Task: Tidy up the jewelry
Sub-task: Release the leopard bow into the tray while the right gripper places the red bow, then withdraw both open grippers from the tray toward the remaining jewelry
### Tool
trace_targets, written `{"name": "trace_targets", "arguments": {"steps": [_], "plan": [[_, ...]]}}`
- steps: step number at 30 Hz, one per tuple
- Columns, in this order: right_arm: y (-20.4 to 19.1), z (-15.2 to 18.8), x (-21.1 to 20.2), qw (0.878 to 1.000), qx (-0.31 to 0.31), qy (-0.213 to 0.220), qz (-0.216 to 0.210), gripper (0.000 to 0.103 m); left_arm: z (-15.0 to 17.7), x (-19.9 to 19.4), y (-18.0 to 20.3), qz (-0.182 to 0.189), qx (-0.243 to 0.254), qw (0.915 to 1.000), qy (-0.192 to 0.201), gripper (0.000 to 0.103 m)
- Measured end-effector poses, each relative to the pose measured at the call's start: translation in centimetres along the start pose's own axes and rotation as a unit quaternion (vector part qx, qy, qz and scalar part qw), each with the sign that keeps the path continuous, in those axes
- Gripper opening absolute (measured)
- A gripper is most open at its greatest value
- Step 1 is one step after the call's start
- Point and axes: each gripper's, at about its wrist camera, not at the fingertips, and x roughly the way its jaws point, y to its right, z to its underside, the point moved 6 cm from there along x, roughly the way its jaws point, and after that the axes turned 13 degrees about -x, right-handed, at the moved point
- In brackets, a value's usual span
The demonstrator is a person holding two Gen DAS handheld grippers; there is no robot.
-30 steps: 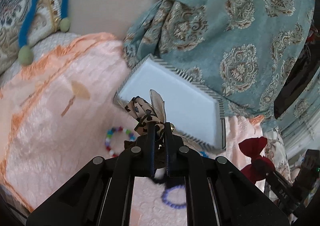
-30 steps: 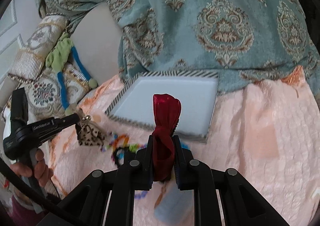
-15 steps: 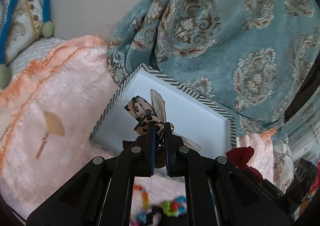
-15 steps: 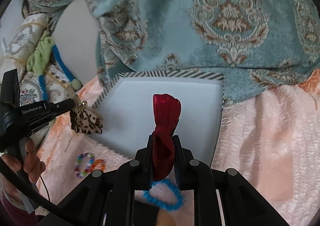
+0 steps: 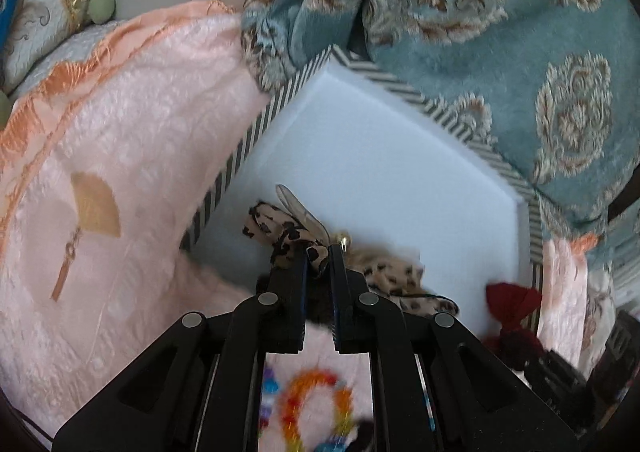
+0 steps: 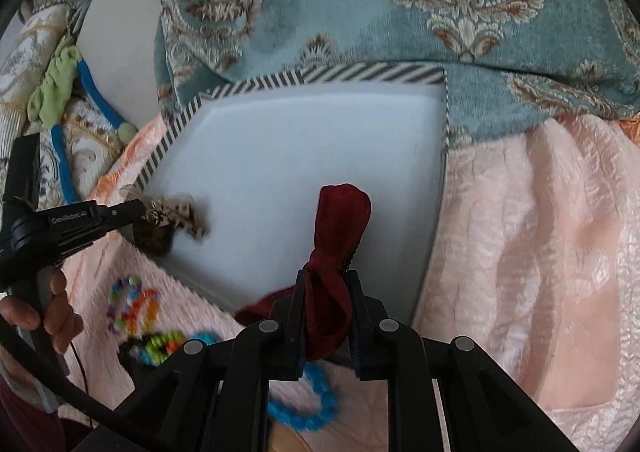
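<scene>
My left gripper (image 5: 319,252) is shut on a leopard-print hair bow (image 5: 280,230) and holds it over the near left corner of the white striped-rim box (image 5: 384,156). The bow's tail rests on the box floor. My right gripper (image 6: 324,280) is shut on a dark red bow (image 6: 340,220) above the box's (image 6: 304,156) near edge. The red bow also shows at the right of the left wrist view (image 5: 514,302), and the leopard bow at the left of the right wrist view (image 6: 176,214).
Bead bracelets lie on the pink blanket (image 6: 540,232) in front of the box: an orange one (image 5: 316,408), a blue one (image 6: 312,408), multicoloured ones (image 6: 132,304). A teal patterned cloth (image 6: 400,0) lies behind the box. Cushions (image 5: 36,12) are at the left.
Both grippers have moved forward and down toward the box. The leopard bow now reaches the box floor, and the red bow is over its near edge.
</scene>
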Motion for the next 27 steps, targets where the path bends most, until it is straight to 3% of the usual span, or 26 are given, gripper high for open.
{"name": "trace_targets", "arguments": {"steps": [11,14,15,16,17,18,19,27], "plan": [[0.7,2.1,-2.0,0.999,-0.023,-0.031,0.001,0.015,4.1,-2.1,-0.7,-0.001,0.014,0.9994,-0.032,0.008],[0.8,2.1,-2.2,0.999,-0.014,-0.031,-0.012,0.023,4.6,-3.0,-0.7,0.002,0.013,0.9993,-0.036,0.012],[0.6,2.0,-2.3,0.999,-0.006,-0.025,-0.021,0.034,4.7,-3.0,-0.7,0.000,0.014,0.9993,-0.034,0.014],[0.4,1.8,-2.6,0.999,0.002,-0.017,-0.031,0.045,4.6,-3.1,-0.6,-0.001,0.014,0.9994,-0.031,0.023],[0.1,1.6,-2.7,0.999,0.006,-0.012,-0.031,0.049,4.6,-3.2,-0.7,0.000,0.013,0.9996,-0.025,0.038],[-0.2,1.4,-2.9,1.000,0.006,-0.006,-0.024,0.056,4.4,-3.4,-0.7,0.001,0.008,0.9998,-0.017,0.047],[-0.6,1.3,-3.2,1.000,0.003,-0.001,-0.019,0.056,4.3,-3.6,-0.8,0.003,0.004,0.9999,-0.013,0.058],[-2.6,2.2,-6.8,0.999,0.008,0.034,-0.021,0.056,4.0,-6.9,-1.1,0.009,0.002,0.9996,0.027,0.059]]}}
